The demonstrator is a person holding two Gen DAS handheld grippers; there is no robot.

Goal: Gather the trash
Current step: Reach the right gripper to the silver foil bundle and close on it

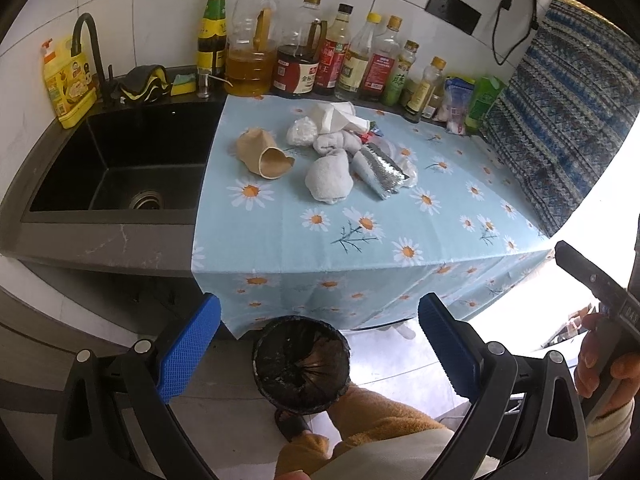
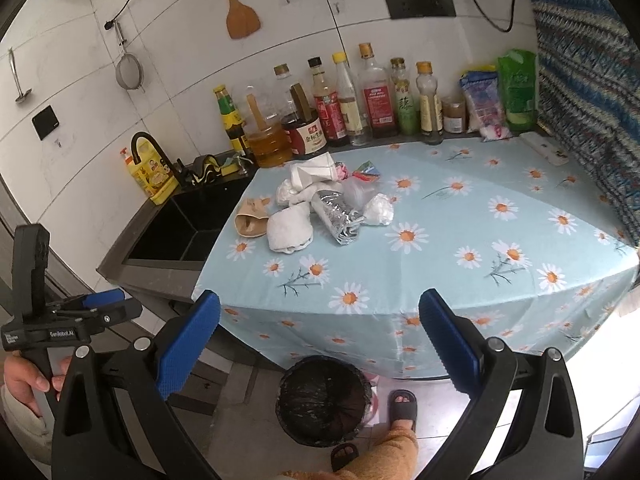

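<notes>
A heap of trash lies on the daisy tablecloth (image 1: 360,240) (image 2: 460,240): a crushed brown paper cup (image 1: 262,154) (image 2: 250,222), crumpled white tissue wads (image 1: 330,182) (image 2: 289,232), a silver foil wrapper (image 1: 380,170) (image 2: 338,216), a white paper cup (image 1: 334,116) and small wrappers (image 2: 366,171). A bin with a black liner (image 1: 301,364) (image 2: 325,400) stands on the floor below the counter edge. My left gripper (image 1: 320,352) and right gripper (image 2: 320,348) both hover open in front of the counter, above the bin, holding nothing.
A black sink (image 1: 120,164) with a faucet (image 1: 90,52) lies left of the cloth. Several sauce and oil bottles (image 1: 304,48) (image 2: 340,100) line the back wall. A patterned cloth (image 1: 560,120) hangs at the right. A person's slippered feet (image 2: 402,404) stand beside the bin.
</notes>
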